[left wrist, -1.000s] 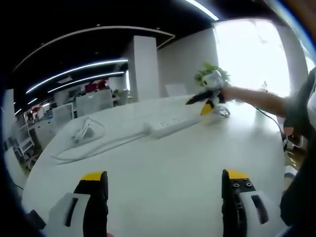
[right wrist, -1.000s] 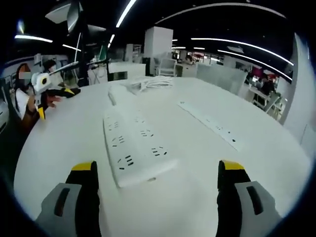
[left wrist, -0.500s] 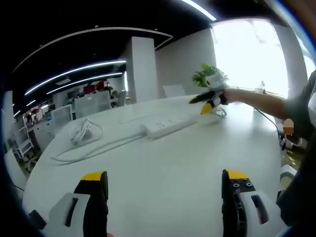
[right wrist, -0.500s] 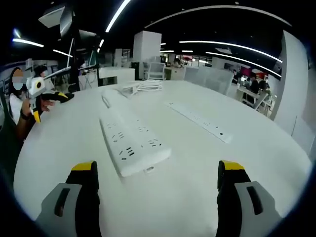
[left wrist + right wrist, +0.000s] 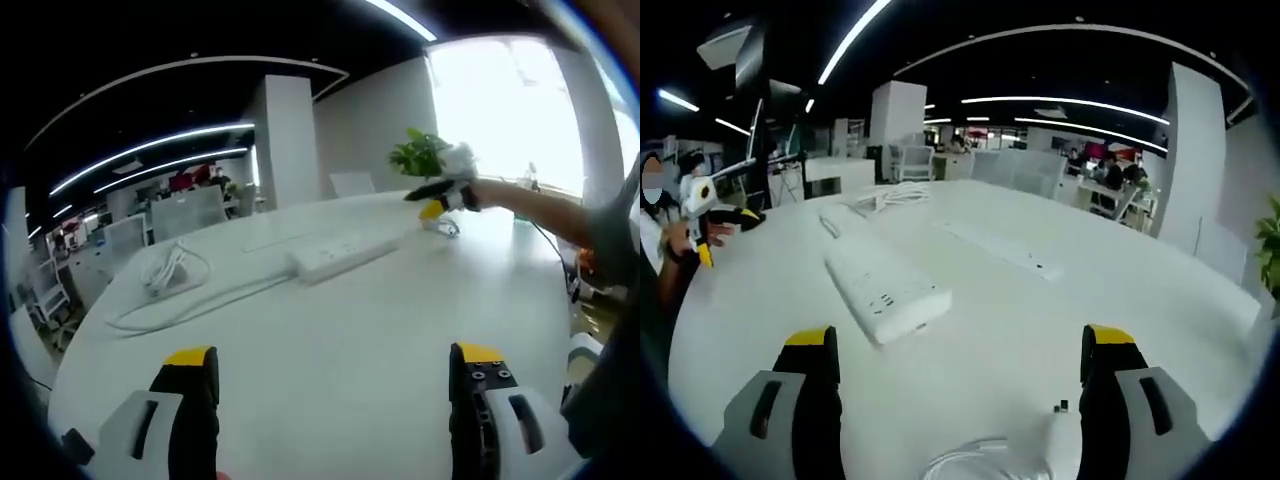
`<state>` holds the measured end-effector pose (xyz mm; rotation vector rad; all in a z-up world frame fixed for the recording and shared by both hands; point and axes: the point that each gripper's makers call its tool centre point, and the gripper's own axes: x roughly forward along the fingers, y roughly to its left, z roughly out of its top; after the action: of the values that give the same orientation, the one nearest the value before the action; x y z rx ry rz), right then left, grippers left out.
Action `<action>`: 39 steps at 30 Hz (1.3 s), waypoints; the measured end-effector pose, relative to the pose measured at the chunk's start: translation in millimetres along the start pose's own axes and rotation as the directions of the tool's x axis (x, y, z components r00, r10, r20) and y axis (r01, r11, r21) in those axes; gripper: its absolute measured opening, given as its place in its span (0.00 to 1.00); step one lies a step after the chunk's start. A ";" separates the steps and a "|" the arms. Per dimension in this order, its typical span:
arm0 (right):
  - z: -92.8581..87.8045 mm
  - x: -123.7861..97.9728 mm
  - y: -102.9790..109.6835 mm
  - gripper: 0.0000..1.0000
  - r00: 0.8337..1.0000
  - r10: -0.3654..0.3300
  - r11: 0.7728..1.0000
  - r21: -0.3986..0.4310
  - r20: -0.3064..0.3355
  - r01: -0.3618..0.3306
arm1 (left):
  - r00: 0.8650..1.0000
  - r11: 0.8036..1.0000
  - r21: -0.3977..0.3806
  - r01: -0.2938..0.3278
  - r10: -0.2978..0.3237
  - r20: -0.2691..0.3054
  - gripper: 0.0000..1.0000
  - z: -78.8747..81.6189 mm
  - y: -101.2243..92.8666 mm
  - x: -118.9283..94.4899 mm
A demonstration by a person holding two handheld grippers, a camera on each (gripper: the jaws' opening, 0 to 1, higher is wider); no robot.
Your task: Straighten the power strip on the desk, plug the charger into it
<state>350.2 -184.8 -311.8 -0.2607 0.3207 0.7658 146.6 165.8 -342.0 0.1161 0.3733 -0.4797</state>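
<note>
No brand, label or legible writing can be made out on any item; the sockets on the power strip (image 5: 883,293) show only as dark slots. In the right gripper view the power strip lies flat on the white desk (image 5: 970,350), ahead and left of centre, its long axis running away from the camera toward the upper left, with its cable leading to a loose coil of white cable (image 5: 902,194) at the far side. A second, flatter white strip (image 5: 1000,249) lies to its right, well apart. The white charger (image 5: 1064,446) lies on the desk at the bottom of this view, between the jaws and close to the right jaw, its prongs pointing up in the picture, with its white cord (image 5: 975,458) looped beside it. The right gripper (image 5: 960,400) has its yellow-tipped jaws wide apart and holds nothing. In the left gripper view the left gripper (image 5: 335,400) likewise stands wide open and empty, low over bare desk (image 5: 330,350). The power strip (image 5: 340,252) lies further on, near the middle of the desk. Beyond it the other gripper (image 5: 445,190) is held out on an extended forearm (image 5: 530,205), above the desk beside a potted plant (image 5: 420,155).
</note>
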 end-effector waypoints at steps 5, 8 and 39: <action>-6.2 -12.8 -6.3 1.00 0.999 -0.044 0.998 0.053 0.014 0.044 | 1.000 1.000 0.001 0.000 0.000 -0.001 0.99 0.2 -1.0 -0.7; -11.2 -22.8 -8.0 1.00 0.997 -0.074 0.994 0.086 0.023 0.072 | 1.000 1.000 0.001 0.001 -0.001 0.000 0.99 0.5 -1.9 -0.9; -58.4 -108.6 -31.9 0.96 0.959 -0.281 0.946 0.172 0.020 0.274 | 0.999 0.999 0.016 0.036 -0.036 -0.010 0.99 0.4 -15.9 0.8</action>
<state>288.4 -295.8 -321.2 -0.1256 0.2968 0.4624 139.8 151.4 -342.2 0.1278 0.3815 -0.5182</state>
